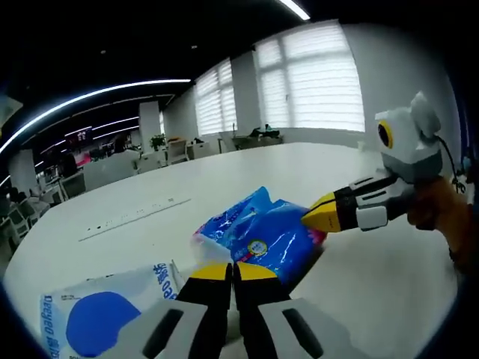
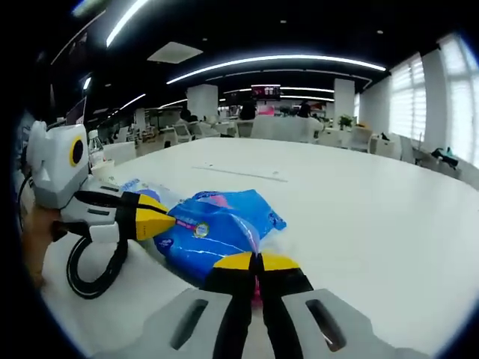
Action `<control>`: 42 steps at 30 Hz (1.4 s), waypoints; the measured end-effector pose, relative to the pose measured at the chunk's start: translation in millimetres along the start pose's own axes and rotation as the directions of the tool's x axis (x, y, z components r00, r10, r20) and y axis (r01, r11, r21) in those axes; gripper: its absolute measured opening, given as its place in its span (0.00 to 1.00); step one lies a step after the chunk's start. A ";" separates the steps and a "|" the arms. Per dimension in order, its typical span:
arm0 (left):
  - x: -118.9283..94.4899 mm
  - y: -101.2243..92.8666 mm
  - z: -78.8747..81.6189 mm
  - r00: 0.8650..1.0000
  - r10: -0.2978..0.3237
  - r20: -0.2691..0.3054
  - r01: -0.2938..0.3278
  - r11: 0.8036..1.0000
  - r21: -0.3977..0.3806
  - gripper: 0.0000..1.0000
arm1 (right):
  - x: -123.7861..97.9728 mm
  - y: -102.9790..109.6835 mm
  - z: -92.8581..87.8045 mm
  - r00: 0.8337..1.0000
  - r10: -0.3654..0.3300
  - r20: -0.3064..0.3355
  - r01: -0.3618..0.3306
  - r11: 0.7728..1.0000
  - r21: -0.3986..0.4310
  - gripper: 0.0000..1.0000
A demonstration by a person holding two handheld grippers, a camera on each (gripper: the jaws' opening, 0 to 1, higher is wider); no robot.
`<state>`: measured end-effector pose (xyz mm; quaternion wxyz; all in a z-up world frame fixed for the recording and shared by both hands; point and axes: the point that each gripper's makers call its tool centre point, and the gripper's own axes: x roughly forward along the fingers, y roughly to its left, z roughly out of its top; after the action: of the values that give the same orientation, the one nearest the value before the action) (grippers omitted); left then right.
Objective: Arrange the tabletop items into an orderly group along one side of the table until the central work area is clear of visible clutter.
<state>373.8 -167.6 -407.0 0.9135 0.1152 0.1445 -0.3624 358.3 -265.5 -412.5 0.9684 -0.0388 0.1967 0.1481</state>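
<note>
Blue plastic packet [image 1: 269, 235] judged light, soft, slippery; best pinched at a crimped edge. Left gripper [image 1: 233, 271] and right gripper [image 2: 259, 262] jaws together, empty.

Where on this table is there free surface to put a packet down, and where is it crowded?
Free: the wide white table past the blue packet, out to the long strip. Crowded: around the blue packet, where the white-and-blue bag and black cable loop lie and the left gripper and right gripper meet.
</note>
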 end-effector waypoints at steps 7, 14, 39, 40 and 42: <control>0.0 -1.0 -3.6 1.000 0.001 -0.017 -0.001 1.000 0.003 0.10 | -0.2 -0.6 -1.6 1.000 0.009 0.002 -0.009 1.000 0.019 0.02; -0.1 -1.6 -10.9 0.999 0.002 -0.047 -0.002 1.000 0.001 0.14 | -2.3 -3.2 -1.9 1.000 -0.012 -0.011 0.012 0.998 -0.054 0.10; -26.9 4.1 6.6 1.000 -0.001 0.017 0.002 0.999 -0.032 0.54 | -25.4 8.5 4.6 1.000 0.017 0.016 -0.017 0.999 -0.032 0.52; -29.3 2.8 8.7 1.000 -0.007 0.024 0.007 0.999 -0.035 0.58 | -26.5 10.9 5.5 1.000 0.023 0.016 -0.022 0.999 -0.032 0.53; -34.6 0.7 12.9 0.999 -0.016 0.044 0.017 0.999 -0.040 0.65 | -28.7 16.3 8.5 0.999 0.038 0.024 -0.037 0.999 -0.033 0.58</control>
<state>352.5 -149.4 -382.9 0.9155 0.0878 0.1328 -0.3694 331.3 -256.6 -393.7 0.9670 -0.0490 0.1831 0.1700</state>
